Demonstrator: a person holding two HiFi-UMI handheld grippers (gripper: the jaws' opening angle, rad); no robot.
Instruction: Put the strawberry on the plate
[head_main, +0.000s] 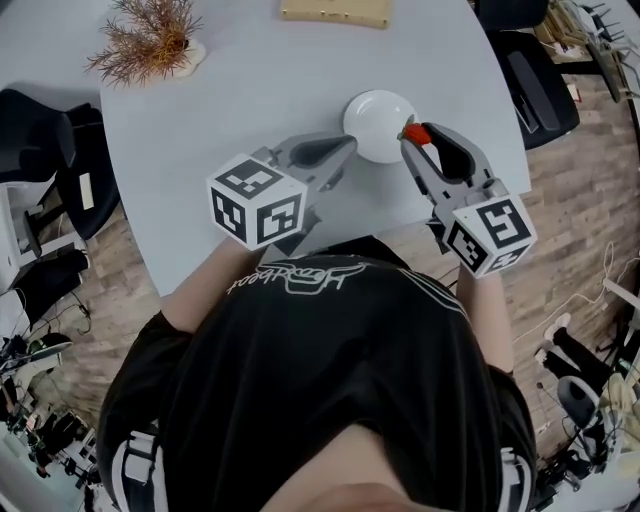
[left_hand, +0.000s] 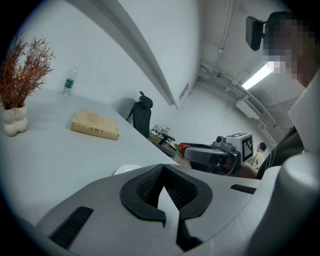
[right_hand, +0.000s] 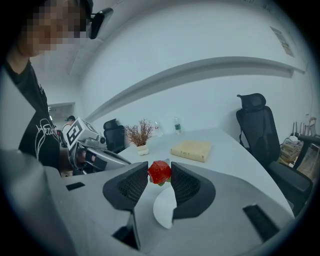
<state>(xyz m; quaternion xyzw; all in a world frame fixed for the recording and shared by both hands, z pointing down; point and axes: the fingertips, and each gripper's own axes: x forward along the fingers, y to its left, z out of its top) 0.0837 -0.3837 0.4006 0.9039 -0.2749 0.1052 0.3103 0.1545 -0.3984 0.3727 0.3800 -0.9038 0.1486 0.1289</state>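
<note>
Flanking plate (head_main: 372, 118): left claw (head_main: 349, 144); book (head_main: 335, 12) beyond

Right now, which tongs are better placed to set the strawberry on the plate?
Right. The right tongs grip the strawberry and hold it at the rim of the plate. The left tongs are shut and empty, beside the plate.

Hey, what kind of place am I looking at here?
Most likely an office or meeting room: a large pale table, black office chairs beside it, and a strip light on the ceiling.
</note>
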